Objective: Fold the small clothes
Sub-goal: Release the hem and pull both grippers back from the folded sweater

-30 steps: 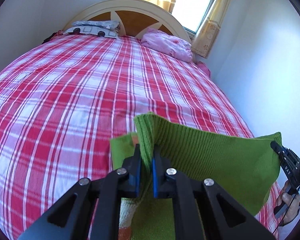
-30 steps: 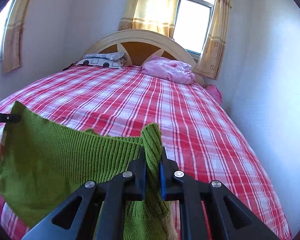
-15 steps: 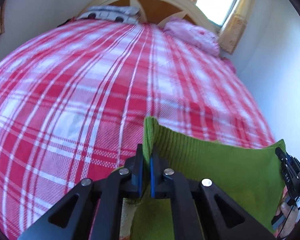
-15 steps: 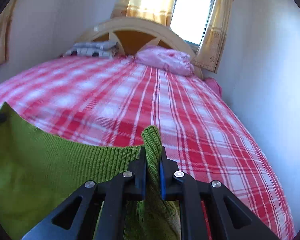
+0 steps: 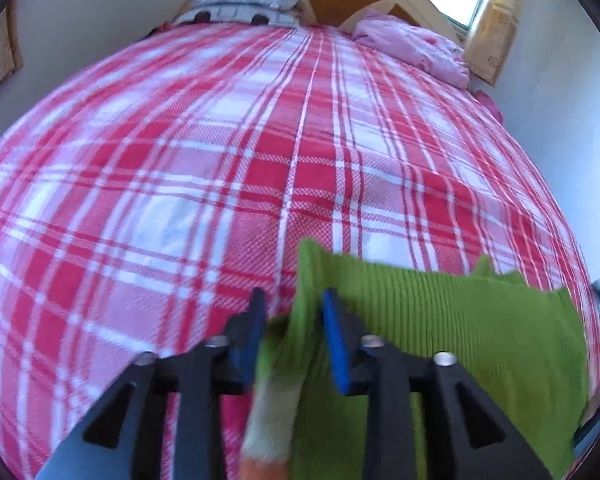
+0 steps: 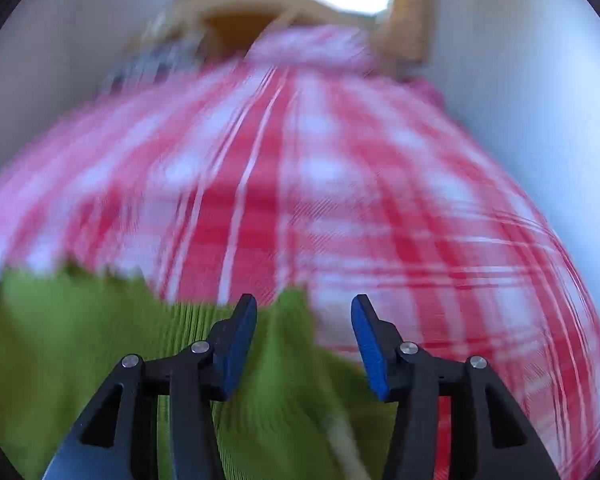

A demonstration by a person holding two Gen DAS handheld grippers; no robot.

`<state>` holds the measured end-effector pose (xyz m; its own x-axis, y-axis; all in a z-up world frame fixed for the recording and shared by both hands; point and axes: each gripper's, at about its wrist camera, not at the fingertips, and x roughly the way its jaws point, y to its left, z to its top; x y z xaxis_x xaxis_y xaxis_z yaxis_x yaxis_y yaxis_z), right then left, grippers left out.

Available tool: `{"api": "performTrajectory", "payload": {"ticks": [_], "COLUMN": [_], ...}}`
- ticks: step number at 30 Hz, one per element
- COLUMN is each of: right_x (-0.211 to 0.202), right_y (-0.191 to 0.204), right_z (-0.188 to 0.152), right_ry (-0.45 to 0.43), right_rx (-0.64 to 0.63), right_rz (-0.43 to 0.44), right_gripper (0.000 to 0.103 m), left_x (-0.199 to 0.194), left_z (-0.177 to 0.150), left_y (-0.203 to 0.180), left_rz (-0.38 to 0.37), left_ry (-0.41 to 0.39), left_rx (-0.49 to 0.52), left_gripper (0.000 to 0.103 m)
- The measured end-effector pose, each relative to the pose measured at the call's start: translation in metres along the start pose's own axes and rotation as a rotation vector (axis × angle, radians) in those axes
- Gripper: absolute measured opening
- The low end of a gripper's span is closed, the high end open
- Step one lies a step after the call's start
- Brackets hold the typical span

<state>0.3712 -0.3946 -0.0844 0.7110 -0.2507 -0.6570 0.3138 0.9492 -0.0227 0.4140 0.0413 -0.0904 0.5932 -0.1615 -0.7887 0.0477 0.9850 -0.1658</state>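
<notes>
Red plaid bedspread (image 5: 228,168) fills everything, and the green knit sweater (image 5: 452,320) lies near its front edge, long axis running sideways between the grippers. Left gripper (image 5: 294,312) and right gripper (image 6: 304,320) have both just been opening, fingers spread, a sweater corner loose between each pair.

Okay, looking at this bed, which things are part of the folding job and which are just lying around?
Part of the job:
green knit garment
left gripper, jaws just opened
right gripper, jaws just opened

Just lying about:
pink pillow
patterned folded bedding
red plaid bedspread
</notes>
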Motion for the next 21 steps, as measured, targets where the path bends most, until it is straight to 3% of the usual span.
{"api": "performTrajectory", "payload": {"ticks": [1, 2, 3, 4, 6, 10, 14, 17, 21], "right_x": [-0.02, -0.049, -0.066, -0.079, -0.097, -0.125, -0.125, -0.113, -0.12], "right_y": [-0.013, -0.029, -0.034, -0.035, -0.029, -0.003, 0.009, 0.007, 0.006], "right_z": [-0.002, -0.008, -0.013, -0.021, -0.036, -0.083, -0.122, -0.148, -0.168], "right_ry": [-0.063, -0.131, -0.139, -0.123, -0.078, -0.002, 0.068, 0.161, 0.109], "right_rx": [0.06, 0.119, 0.121, 0.098, 0.042, -0.045, -0.014, 0.023, 0.006], "right_rz": [-0.011, -0.045, -0.074, -0.074, -0.008, 0.063, 0.098, 0.086, 0.063], "right_gripper": [0.051, 0.051, 0.049, 0.033, 0.016, 0.017, 0.017, 0.017, 0.017], "left_x": [-0.009, -0.018, -0.028, -0.038, -0.051, -0.073, -0.076, -0.08, -0.088], "left_z": [-0.004, -0.009, -0.016, -0.025, -0.04, -0.082, -0.113, -0.127, -0.138], "left_y": [0.002, 0.002, -0.001, -0.005, -0.02, -0.056, -0.073, -0.079, -0.084], "left_rz": [0.014, 0.023, 0.032, 0.035, 0.015, 0.008, 0.016, 0.047, 0.114], "left_ry": [-0.014, -0.024, -0.031, -0.034, -0.037, -0.053, 0.005, 0.0, -0.027], "left_rx": [0.018, 0.037, 0.068, 0.096, 0.154, 0.262, 0.27, 0.269, 0.29], "left_gripper": [0.055, 0.056, 0.056, 0.056, 0.056, 0.059, 0.059, 0.06, 0.064]}}
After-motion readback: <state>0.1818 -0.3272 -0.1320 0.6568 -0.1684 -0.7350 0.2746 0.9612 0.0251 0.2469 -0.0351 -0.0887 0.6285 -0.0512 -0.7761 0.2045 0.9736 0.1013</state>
